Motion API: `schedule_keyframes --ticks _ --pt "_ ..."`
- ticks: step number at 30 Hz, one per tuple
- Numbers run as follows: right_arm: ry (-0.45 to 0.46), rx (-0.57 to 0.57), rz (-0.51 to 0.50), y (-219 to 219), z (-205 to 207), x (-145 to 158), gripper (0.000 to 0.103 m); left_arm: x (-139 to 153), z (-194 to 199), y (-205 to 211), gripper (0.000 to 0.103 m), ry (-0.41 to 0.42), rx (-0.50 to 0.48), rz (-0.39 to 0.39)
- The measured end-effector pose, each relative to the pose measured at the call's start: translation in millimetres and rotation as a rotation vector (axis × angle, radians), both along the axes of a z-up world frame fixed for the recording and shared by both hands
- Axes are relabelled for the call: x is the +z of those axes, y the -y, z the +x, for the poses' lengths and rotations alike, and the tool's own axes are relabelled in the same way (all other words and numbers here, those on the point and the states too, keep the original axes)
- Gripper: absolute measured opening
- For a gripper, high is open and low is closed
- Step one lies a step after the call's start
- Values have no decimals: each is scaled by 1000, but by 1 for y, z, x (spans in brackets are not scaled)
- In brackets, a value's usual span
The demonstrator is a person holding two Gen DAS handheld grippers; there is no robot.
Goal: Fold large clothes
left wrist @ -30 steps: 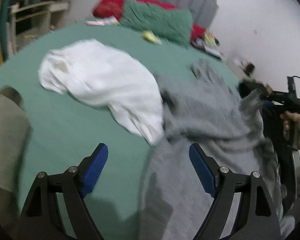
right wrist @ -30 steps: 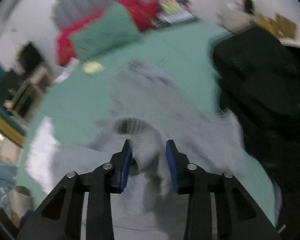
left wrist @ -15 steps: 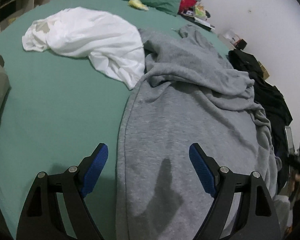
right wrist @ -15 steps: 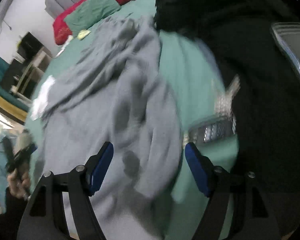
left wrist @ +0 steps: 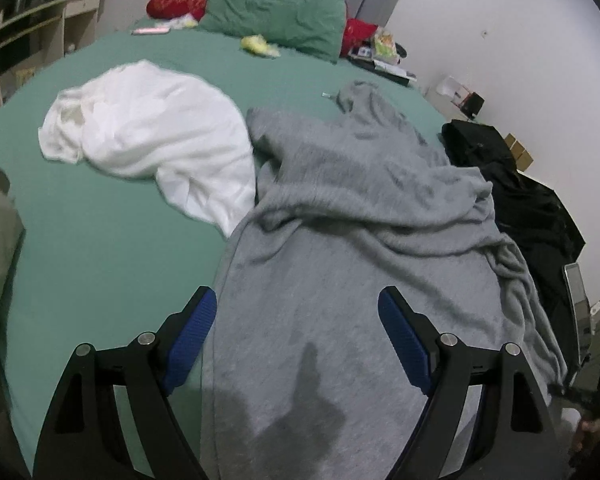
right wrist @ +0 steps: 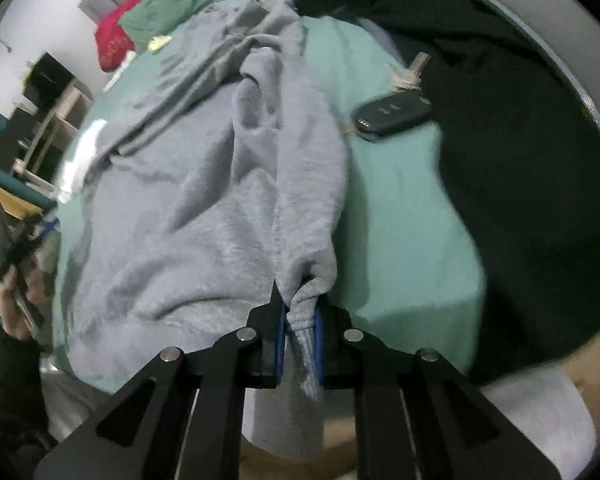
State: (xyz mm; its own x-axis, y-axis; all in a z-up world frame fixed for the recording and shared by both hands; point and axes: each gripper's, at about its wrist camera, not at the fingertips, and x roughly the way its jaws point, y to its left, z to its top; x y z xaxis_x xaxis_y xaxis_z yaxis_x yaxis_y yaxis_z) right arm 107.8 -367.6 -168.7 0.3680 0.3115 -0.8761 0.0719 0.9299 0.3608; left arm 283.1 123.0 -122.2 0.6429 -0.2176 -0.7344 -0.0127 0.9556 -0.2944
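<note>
Risk item: my right gripper [right wrist: 299, 330], jaws closing on the grey sweatshirt's [right wrist: 204, 200] cuff, may drag the key fob [right wrist: 392, 117]; left gripper [left wrist: 296, 344] hangs agape.

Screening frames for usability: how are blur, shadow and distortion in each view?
Left wrist view: fairly sharp, strong fisheye bending, a dark shadow on the crumpled grey fleece garment between the open left gripper. Right wrist view: blurred edges, black clothing underexposed, right gripper closing on the grey hem.

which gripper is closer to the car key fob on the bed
Right. The right gripper, jaws closing on the grey garment's edge, sits just below the key fob. The left gripper hangs open over the garment's far side.
</note>
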Motion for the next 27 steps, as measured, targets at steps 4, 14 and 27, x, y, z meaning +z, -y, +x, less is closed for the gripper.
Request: schedule_keyframes --ticks 4,14,27 --pt "-50 19 -91 3 -17 -6 12 2 7 8 86 -2 14 42" --pt "194 94 -333 -34 69 77 58 13 25 -4 86 42 63 120" --pt "388 199 -281 -183 451 69 58 -24 67 -60 86 -89 203 220"
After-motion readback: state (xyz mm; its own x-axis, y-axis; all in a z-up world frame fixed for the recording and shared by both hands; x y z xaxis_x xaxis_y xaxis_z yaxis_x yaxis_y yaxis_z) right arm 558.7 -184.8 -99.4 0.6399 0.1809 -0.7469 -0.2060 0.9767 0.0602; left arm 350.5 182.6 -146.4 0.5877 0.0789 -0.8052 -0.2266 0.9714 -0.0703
